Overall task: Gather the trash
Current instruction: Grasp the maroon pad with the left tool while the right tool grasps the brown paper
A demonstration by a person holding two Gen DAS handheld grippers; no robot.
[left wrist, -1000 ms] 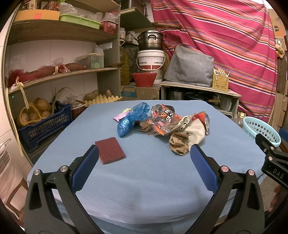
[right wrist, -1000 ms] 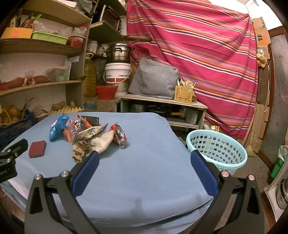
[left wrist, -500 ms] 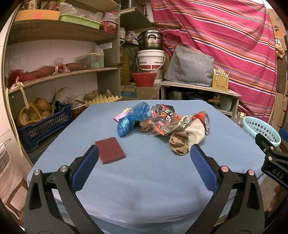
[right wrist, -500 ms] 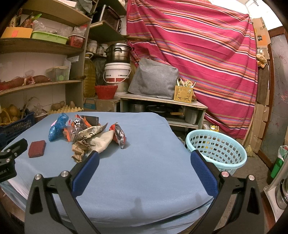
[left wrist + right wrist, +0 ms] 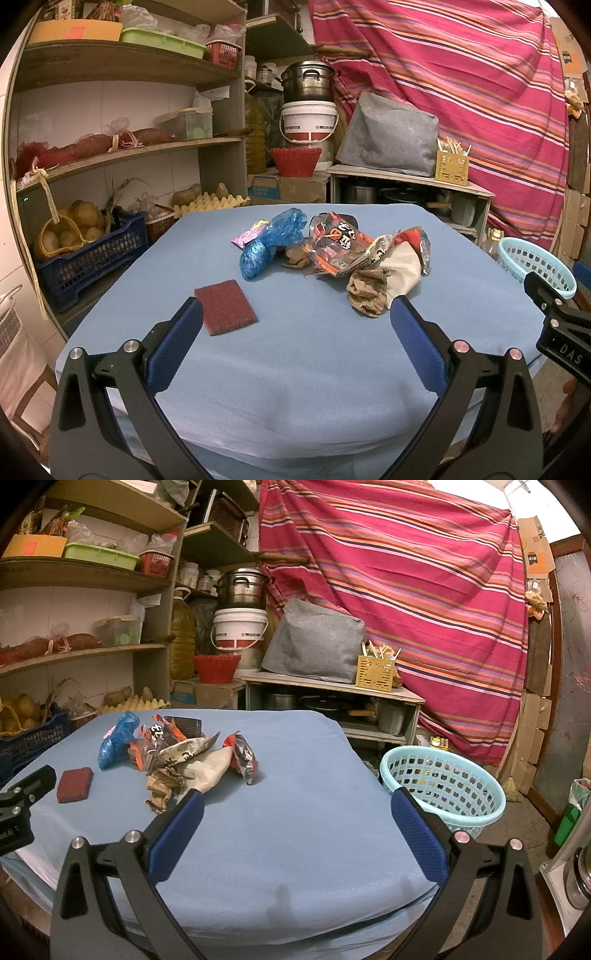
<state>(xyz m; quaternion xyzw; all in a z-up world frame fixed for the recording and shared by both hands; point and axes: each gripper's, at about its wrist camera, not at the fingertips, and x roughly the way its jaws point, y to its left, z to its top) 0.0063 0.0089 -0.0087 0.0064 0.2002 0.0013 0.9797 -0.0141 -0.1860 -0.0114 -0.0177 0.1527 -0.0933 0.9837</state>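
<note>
Nothing has shifted over the last second: both hand-held grippers hover as before, so collecting has not begun. The left hand-held gripper [image 5: 295, 317] and the right hand-held gripper [image 5: 295, 805] gape wide, holding nothing. The trash pile [image 5: 332, 251] lies mid-bench [image 5: 295, 369], ahead of both; the light-blue basket [image 5: 443, 786] waits beside the bench's right edge

The letters "DAS" stand in pale print on the black body of the right gripper [image 5: 563, 354] at the left wrist view's right edge. The snack wrapper [image 5: 338, 245] bears large printed characters, too crumpled to read. The white bucket [image 5: 240, 629] carries a label too small to read.
</note>
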